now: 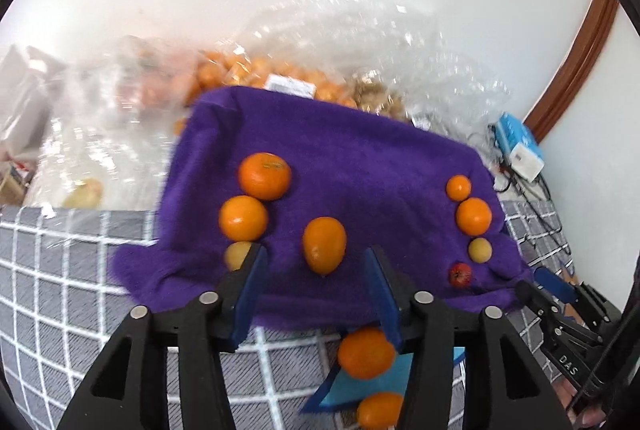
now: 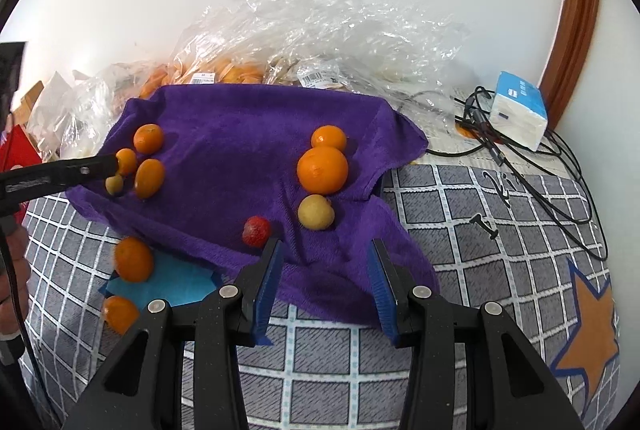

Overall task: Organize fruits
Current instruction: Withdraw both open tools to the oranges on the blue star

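**A:** Sorting looks roughly two-thirds done, I'd say. On the purple fleece towel (image 2: 240, 134) there are two columns of fruit. Along its right side in the right wrist view: a small orange mandarin (image 2: 329, 138), a larger round orange (image 2: 322, 170) touching it, a yellowish round fruit (image 2: 316, 212) just below, and a small red fruit (image 2: 256, 231) nearest the camera.

**B:** And the other column?

**A:** Two mandarins (image 1: 265, 176) and a pale yellow fruit (image 1: 238, 256) line up on the left side in the left wrist view. An oval orange kumquat-like fruit (image 1: 324, 245) lies just beside them, a little out of line.

**B:** What's left?

**A:** Two oranges (image 1: 366, 352) are off the towel, on and beside a blue paper scrap (image 2: 176, 282) on the grey checked tablecloth (image 2: 480, 230). Those probably need placing.

**B:** The tongs?

**A:** The left gripper (image 1: 316, 270) stands spread, hovering just short of the oval fruit, with nothing pinched. The right gripper (image 2: 326, 262) is also parted and empty, over the towel's near edge beside the red fruit.

**B:** Risks?

**A:** Round fruit on soft fleece may roll out of line.
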